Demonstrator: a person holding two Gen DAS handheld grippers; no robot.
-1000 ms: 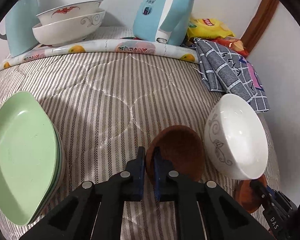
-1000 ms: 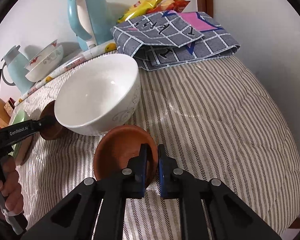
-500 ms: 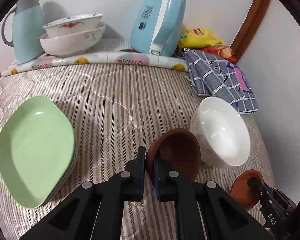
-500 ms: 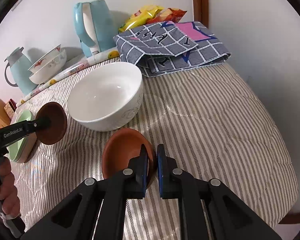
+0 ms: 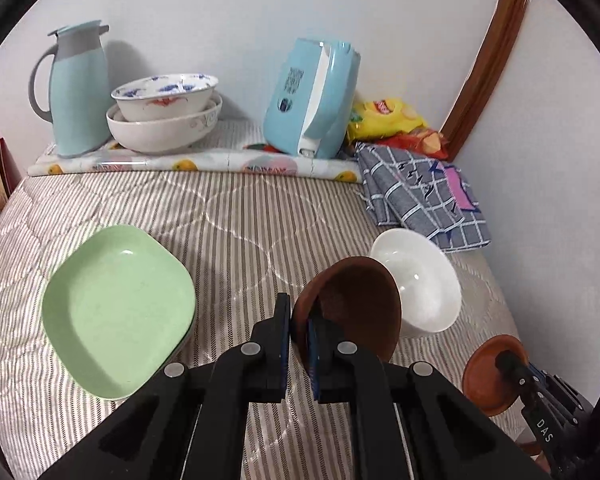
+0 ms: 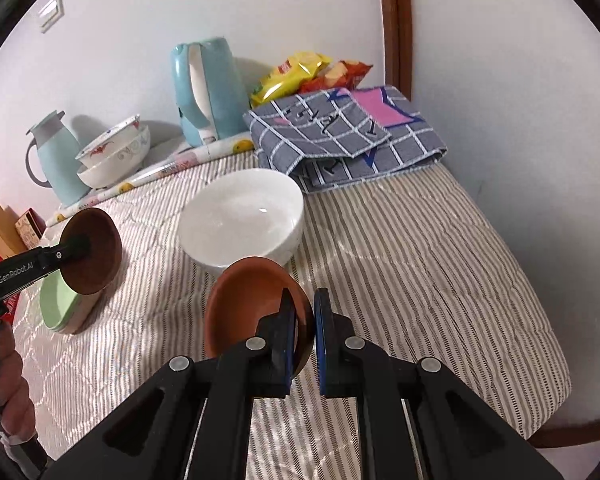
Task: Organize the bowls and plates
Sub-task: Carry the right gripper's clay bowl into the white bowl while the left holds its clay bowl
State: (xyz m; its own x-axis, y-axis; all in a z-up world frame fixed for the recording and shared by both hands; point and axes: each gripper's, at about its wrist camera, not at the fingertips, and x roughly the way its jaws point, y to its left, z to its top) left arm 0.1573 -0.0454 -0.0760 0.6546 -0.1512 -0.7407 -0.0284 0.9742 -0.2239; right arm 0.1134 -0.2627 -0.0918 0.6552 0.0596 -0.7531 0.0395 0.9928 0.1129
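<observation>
- Grippers first: my left gripper (image 5: 299,334) is closed on the rim of a dark brown bowl (image 5: 356,304), one finger inside and one outside, and the bowl is in the air, tilted on its edge.
- My right gripper (image 6: 303,334) is clamped in the same way on the rim of a lighter brown bowl (image 6: 248,300), also lifted and tilted, with its inside facing to the left in the right wrist view.
- In the right wrist view I see my left hand (image 6: 8,380) at the lower left edge, and the dark bowl in front of it hangs above the green plates.
- Under both bowls is the striped cover (image 5: 228,232) of the table.
- On the left side of the cover lie the green plates (image 5: 116,308), stacked flat, with the top one empty.
- A white bowl (image 6: 242,216) stands upright on the cover just behind the lighter brown bowl; in the left wrist view it is partly hidden by the dark one.
- Behind the white bowl, near the wall corner, lies a folded checked cloth (image 6: 348,132) with a pink patch.
- Further back a fruit-print mat (image 5: 204,162) runs along the wall side of the table.
- On the mat stand two stacked bowls (image 5: 164,120), the painted one sitting inside the plain white one.
- Left of them stands a pale blue jug (image 5: 78,88), upright.
- Right of them is a blue kettle (image 5: 312,100), leaning.
- Snack bags (image 5: 392,120), yellow and red, lie in the corner behind the cloth, beside a brown wooden frame (image 5: 488,56).
</observation>
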